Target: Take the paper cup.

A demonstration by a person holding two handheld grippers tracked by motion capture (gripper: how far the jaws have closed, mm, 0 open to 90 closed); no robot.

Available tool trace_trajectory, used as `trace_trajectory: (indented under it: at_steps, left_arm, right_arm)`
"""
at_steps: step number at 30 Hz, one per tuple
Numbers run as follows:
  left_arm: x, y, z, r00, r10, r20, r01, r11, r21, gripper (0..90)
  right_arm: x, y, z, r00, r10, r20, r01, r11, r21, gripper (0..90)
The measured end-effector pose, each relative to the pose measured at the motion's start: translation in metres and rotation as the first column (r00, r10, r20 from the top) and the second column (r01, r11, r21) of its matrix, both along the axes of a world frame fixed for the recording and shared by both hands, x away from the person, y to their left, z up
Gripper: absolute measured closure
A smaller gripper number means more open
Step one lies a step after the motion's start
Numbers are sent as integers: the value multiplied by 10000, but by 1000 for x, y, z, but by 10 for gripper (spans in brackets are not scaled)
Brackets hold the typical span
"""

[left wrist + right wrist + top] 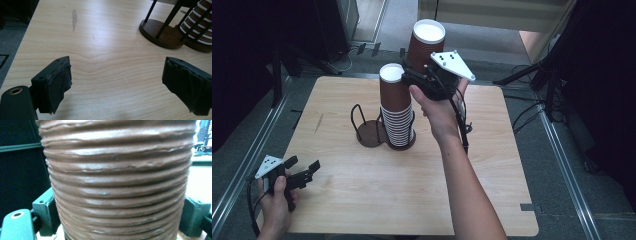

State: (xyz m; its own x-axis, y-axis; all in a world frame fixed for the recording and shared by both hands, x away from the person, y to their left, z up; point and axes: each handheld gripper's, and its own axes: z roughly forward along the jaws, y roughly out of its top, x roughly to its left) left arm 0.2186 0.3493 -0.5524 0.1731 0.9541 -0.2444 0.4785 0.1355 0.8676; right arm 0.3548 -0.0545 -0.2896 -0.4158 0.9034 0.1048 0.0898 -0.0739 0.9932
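A stack of brown ribbed paper cups (395,107) stands upright in the right slot of a dark wire cup holder (368,134) near the table's middle. My right gripper (414,70) is raised just behind and right of the stack, shut on a single brown cup (425,44) held upright above stack height. In the right gripper view this ribbed cup (120,177) sits between both pads (46,213). My left gripper (304,164) rests low at the table's front left, open and holding nothing. Its view has the holder base (160,33) and the stack's bottom (200,27) ahead to the right.
The light wooden table (377,200) has rounded corners and a small dark scuff (74,16) on its left part. The holder's left slot holds no cups. Cables and dark stands (557,65) lie on the grey floor around the table.
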Motion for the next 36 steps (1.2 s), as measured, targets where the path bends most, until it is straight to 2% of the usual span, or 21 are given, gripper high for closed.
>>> trace_trajectory:
  at_steps: [9,22,28,33,36]
  left_arm:
    - [0,0,0,10000,42,1,-42,10000,-16,91]
    - [-1,1,0,10000,69,31,-69,9999,-95,90]
    - [-1,1,0,10000,89,27,-89,9999,-91,90]
    - [-1,1,0,10000,41,44,-41,9999,-98,90]
    - [-1,1,0,9999,-80,119,82,9998,-177,90]
  right_arm:
    - [-4,-20,-5,9993,-371,71,372,9992,-171,117]
    - [-17,-46,-23,9979,-642,43,643,9970,-425,116]
    - [-25,-58,-36,9972,-744,-88,740,9965,-383,116]
    - [-31,-68,-49,9956,-924,-168,914,9942,-565,115]
    - [-35,-76,-57,9945,-1013,-253,1000,9939,-468,115]
